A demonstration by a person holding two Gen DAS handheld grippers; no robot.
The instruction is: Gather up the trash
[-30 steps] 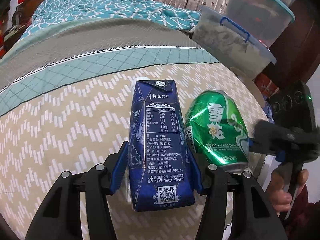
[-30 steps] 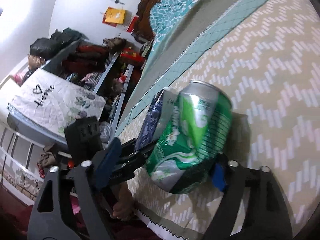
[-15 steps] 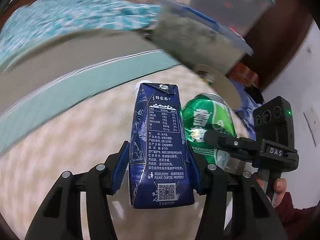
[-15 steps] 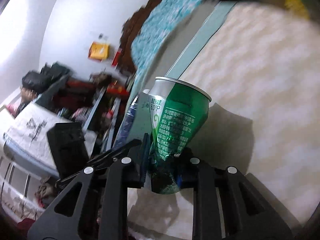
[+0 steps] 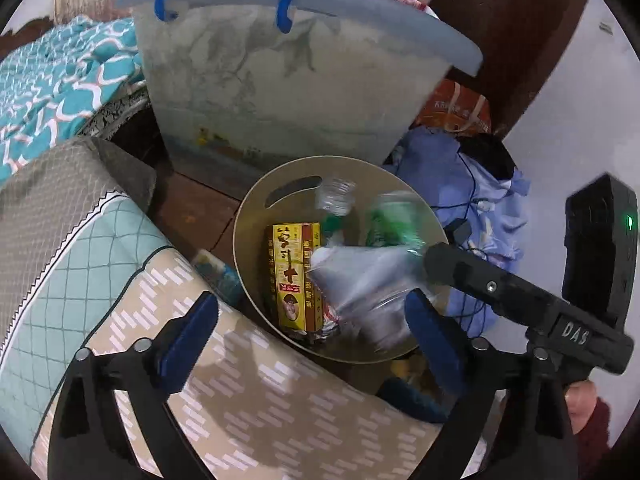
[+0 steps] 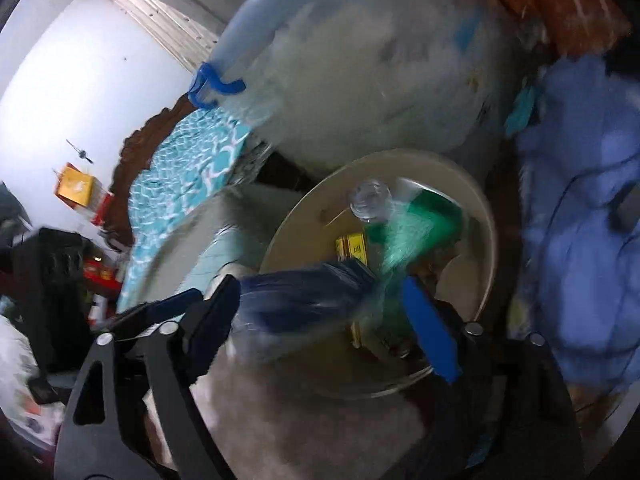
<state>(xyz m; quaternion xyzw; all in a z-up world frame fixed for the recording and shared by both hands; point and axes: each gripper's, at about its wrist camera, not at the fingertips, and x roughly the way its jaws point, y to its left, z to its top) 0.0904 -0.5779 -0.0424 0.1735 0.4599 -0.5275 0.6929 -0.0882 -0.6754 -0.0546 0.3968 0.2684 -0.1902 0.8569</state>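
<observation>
A round beige trash bin (image 5: 256, 204) stands on the floor beside the bed; it also shows in the right wrist view (image 6: 486, 216). Inside lie a yellow box (image 5: 294, 276), a clear plastic bottle (image 5: 336, 196) and other trash. A blurred green can (image 5: 394, 220) falls into it, also seen in the right wrist view (image 6: 420, 220). A blurred dark blue milk carton (image 6: 304, 300) drops between the right fingers. My left gripper (image 5: 312, 324) is open and empty above the bin. My right gripper (image 6: 324, 312) is open above the bin's rim.
A large translucent storage tub (image 5: 288, 92) with blue handles stands behind the bin. The bed's patterned cover (image 5: 100, 280) lies to the left. Blue clothes (image 5: 472, 200) are heaped on the right. A dark wooden post (image 5: 508, 40) stands behind.
Both grippers swung from over the bed to above the bin and opened. The blue carton left my left gripper and the green can left my right gripper; both are dropping into the bin.
</observation>
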